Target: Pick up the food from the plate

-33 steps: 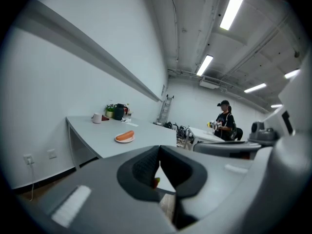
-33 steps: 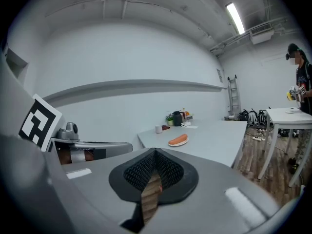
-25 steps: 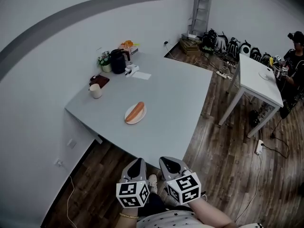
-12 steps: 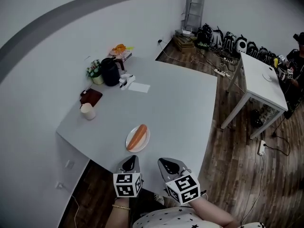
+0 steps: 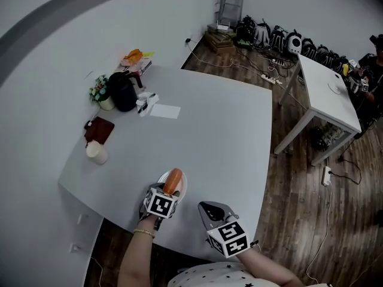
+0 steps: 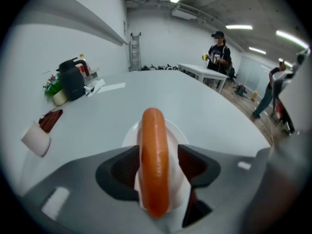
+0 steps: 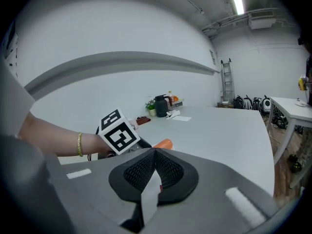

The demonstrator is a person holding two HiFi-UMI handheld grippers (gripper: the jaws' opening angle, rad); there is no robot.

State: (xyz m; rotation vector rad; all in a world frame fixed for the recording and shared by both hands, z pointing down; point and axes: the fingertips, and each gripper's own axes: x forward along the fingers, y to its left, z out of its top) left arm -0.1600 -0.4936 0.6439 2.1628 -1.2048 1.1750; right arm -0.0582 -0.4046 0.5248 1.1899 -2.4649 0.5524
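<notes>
An orange sausage [image 5: 173, 181] lies on a small white plate [image 5: 182, 186] near the front edge of the grey table [image 5: 221, 142]. My left gripper [image 5: 169, 191] has reached over the plate and its jaws are opening. In the left gripper view the sausage [image 6: 154, 165] runs lengthwise between the two pads, a gap shows on its right side, and the plate [image 6: 174, 130] is under it. My right gripper [image 5: 207, 207] hangs back at the table's front edge, shut with nothing in it [image 7: 155, 165]. From there the sausage's tip [image 7: 164, 143] shows.
At the table's left stand a white cup [image 5: 96, 152], a brown notebook [image 5: 99, 130], a black kettle [image 5: 122, 92], a small plant [image 5: 100, 94] and a sheet of paper [image 5: 164, 111]. A second white table [image 5: 326, 94] and a person [image 5: 366, 76] are at the far right.
My view has moved closer to the table. The left gripper has gone forward from beside the right one to the plate, and its jaws now stand on either side of the sausage. The right gripper stayed.
</notes>
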